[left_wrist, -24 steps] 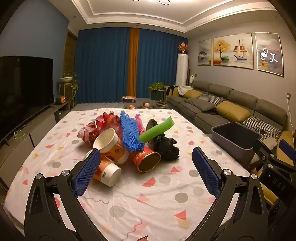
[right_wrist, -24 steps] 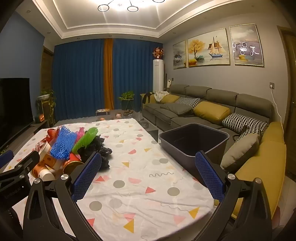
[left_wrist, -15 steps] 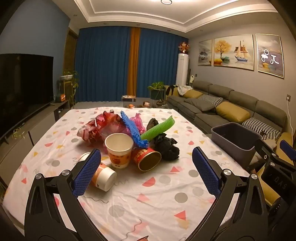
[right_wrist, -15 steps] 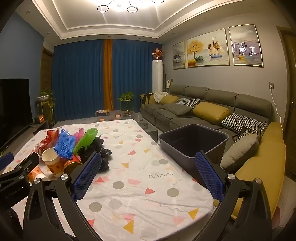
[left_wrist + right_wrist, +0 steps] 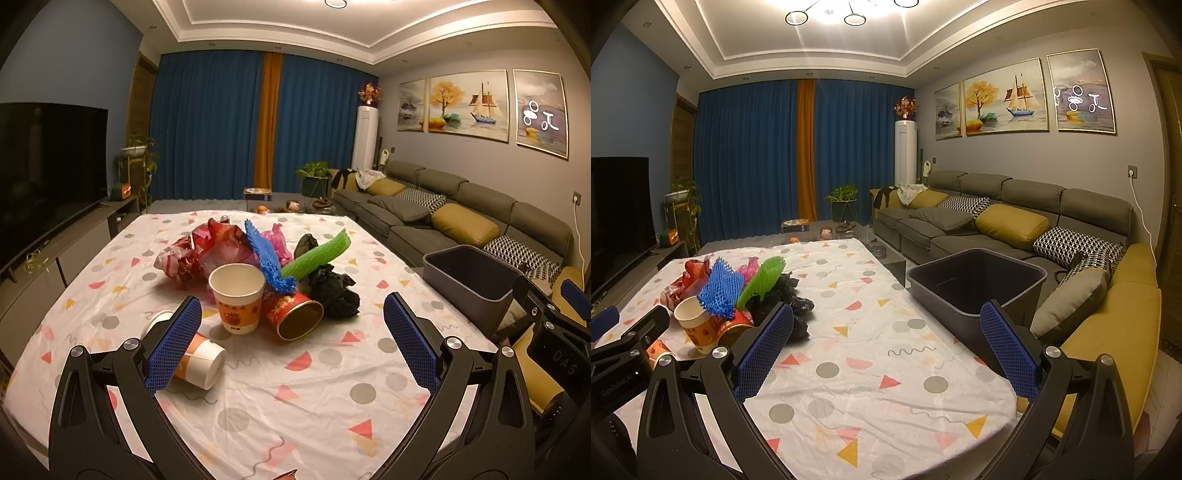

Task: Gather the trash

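A pile of trash lies mid-table: an upright paper cup (image 5: 237, 298), a paper cup on its side (image 5: 195, 363), a red and gold tube (image 5: 295, 315), blue foam net (image 5: 267, 258), green foam net (image 5: 317, 254), black crumpled bag (image 5: 334, 291) and red wrappers (image 5: 207, 251). A dark grey bin (image 5: 975, 284) stands at the table's right edge. My left gripper (image 5: 293, 345) is open and empty, just short of the pile. My right gripper (image 5: 886, 349) is open and empty, between the pile and the bin.
The table (image 5: 258, 406) has a white cloth with coloured shapes. A grey sofa (image 5: 1015, 221) with cushions runs along the right. A TV (image 5: 44, 155) on a low cabinet stands to the left. Blue curtains hang at the back.
One paper cup that leaned on the pile now stands upright in front of it. Both grippers stay open and have hardly moved.
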Available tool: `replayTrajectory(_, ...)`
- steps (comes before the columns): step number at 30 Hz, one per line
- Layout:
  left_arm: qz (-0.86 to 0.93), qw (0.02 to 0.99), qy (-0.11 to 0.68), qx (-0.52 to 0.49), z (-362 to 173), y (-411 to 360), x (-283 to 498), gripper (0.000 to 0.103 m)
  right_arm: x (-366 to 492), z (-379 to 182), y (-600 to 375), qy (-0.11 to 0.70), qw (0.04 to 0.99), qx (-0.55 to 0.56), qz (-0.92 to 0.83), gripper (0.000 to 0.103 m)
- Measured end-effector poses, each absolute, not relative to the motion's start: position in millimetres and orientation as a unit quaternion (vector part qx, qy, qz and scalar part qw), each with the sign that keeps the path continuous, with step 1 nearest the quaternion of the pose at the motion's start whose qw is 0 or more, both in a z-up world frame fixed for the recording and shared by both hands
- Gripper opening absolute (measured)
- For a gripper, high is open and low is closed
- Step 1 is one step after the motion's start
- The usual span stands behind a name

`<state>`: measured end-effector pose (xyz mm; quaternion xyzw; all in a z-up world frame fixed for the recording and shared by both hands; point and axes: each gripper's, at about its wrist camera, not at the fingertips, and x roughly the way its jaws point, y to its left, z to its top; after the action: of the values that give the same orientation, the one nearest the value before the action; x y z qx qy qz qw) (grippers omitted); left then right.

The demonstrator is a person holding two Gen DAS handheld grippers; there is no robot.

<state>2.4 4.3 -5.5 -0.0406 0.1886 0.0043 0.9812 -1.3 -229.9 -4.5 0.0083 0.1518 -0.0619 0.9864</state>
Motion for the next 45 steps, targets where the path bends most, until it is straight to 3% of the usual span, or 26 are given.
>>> replayTrajectory(45, 0.003, 0.981, 0.189, -0.043, -5.1, 5.6, 2.3, 0.097, -3.4, -5.3, -233.5, 0.153, 0.986, 0.012, -0.064, 0.098)
